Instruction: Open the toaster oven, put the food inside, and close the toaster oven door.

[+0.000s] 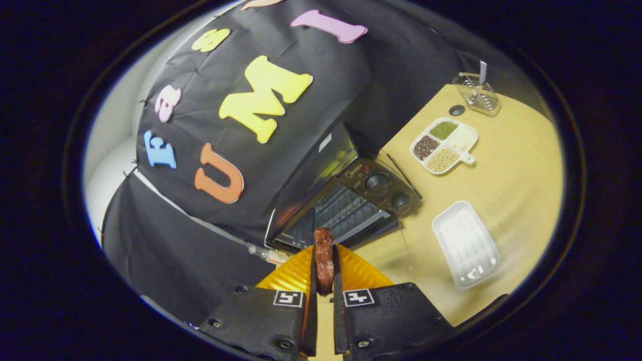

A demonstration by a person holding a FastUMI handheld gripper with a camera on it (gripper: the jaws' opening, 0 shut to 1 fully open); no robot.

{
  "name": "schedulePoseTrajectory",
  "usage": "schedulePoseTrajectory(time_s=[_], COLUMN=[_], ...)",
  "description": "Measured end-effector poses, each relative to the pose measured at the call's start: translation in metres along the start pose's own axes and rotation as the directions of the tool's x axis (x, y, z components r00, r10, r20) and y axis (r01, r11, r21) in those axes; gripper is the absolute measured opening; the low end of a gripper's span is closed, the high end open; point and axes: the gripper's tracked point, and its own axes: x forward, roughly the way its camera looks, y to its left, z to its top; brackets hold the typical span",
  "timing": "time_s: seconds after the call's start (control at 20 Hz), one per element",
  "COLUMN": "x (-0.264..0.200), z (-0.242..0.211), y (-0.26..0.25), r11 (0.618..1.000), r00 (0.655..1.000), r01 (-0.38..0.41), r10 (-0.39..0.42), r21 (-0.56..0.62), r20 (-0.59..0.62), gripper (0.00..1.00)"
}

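Note:
My gripper (pixel 324 265) is shut on a dark red-brown piece of food (pixel 323 258), which stands up between the two orange fingers (pixel 293 273). Just beyond the fingertips is the black toaster oven (pixel 351 195) with its door (pixel 373 231) hanging open and the wire rack (pixel 341 213) inside showing. Its control panel with two knobs (pixel 383 188) sits to the right of the opening. The food hangs in front of the oven's mouth, outside it.
A white empty tray (pixel 466 245) lies on the wooden table (pixel 516 175) right of the oven. Farther back are a white divided dish of beans and seeds (pixel 444 145), a small dark disc (pixel 456 110) and a wire basket (pixel 479 95).

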Motion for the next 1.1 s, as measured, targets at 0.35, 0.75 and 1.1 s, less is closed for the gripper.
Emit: schedulePoseTrajectory(time_s=[0.35,0.75,1.1], x=[0.094,0.19,0.228], z=[-0.009,-0.014,-0.02], y=[-0.006,-0.01,-0.014], r11=[0.952,0.933,0.95], r00=[0.973,0.951,0.943], r01=[-0.005,0.042,0.124], r10=[-0.066,-0.147,-0.202], r21=[0.305,0.358,0.286], r20=[0.222,0.272,0.264], gripper=[0.16,0.16,0.16])
